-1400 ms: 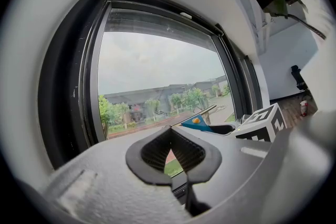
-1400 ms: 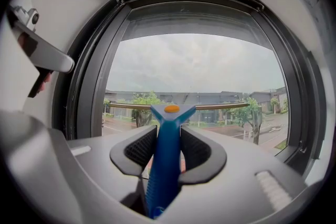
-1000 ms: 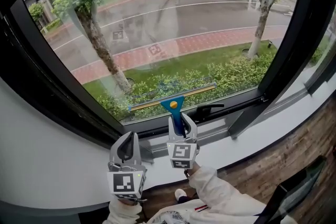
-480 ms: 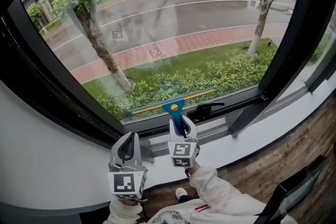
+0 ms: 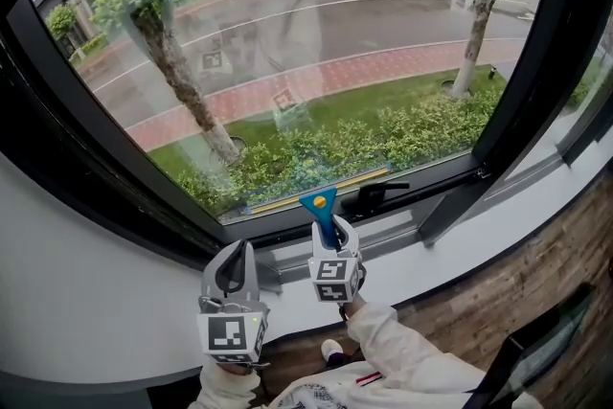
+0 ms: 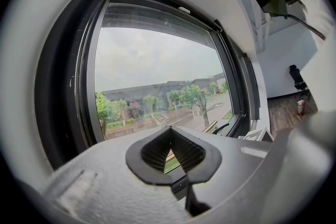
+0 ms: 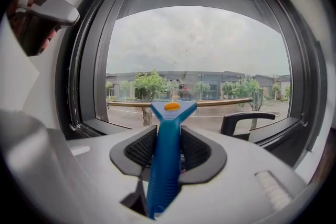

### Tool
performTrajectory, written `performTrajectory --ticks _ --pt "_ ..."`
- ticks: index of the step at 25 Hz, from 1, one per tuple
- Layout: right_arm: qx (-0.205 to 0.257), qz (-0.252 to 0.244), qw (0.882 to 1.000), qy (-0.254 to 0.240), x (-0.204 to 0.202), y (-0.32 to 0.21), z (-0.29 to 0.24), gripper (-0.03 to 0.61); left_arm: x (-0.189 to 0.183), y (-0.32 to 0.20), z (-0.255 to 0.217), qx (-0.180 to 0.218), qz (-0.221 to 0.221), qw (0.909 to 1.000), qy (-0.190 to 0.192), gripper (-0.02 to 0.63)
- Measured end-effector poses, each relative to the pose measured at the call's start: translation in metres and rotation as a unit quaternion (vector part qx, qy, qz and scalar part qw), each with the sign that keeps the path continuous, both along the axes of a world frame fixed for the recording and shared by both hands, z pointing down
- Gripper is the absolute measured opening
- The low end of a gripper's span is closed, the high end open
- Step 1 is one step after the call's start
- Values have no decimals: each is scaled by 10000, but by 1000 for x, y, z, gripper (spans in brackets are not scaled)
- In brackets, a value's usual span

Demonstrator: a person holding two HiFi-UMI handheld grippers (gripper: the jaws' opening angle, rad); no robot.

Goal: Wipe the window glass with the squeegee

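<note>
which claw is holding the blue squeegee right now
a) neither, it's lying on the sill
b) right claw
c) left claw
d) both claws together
b: the right claw is shut on the handle of the squeegee, while the left claw is closed with nothing between its jaws.

Left gripper [image 6: 169, 129] has its jaws pinched together at the tips, nothing in there. Straight past it is the window glass [image 6: 157, 68] in a dark frame [image 6: 84, 76]. Through the glass you get trees [image 6: 191, 96] and low buildings [image 6: 147, 89] under grey sky, and there's a black handle [image 6: 224, 127] at its lower right corner.
</note>
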State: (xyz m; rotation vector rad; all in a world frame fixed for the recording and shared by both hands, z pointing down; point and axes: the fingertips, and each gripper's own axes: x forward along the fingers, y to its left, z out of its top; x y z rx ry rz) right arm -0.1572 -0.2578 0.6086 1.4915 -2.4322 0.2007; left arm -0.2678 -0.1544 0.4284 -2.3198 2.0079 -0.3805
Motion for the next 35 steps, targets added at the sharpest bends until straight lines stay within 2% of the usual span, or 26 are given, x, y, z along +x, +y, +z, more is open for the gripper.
performTrajectory --ticks 5,12,21,35 --pt "-226 29 9997 30 2 2 19 144 3 -1 0 -14 10 10000 -13 0" --pt "-127 -5 9999 68 3 2 21 144 5 0 -1 -23 -8 10000 -23 0" --pt "149 -141 9997 -94 10 10 -2 144 11 1 0 -6 -81 10000 13 0" --pt "719 -570 9947 -456 47 19 -77 144 48 21 2 48 -452 9990 0 0"
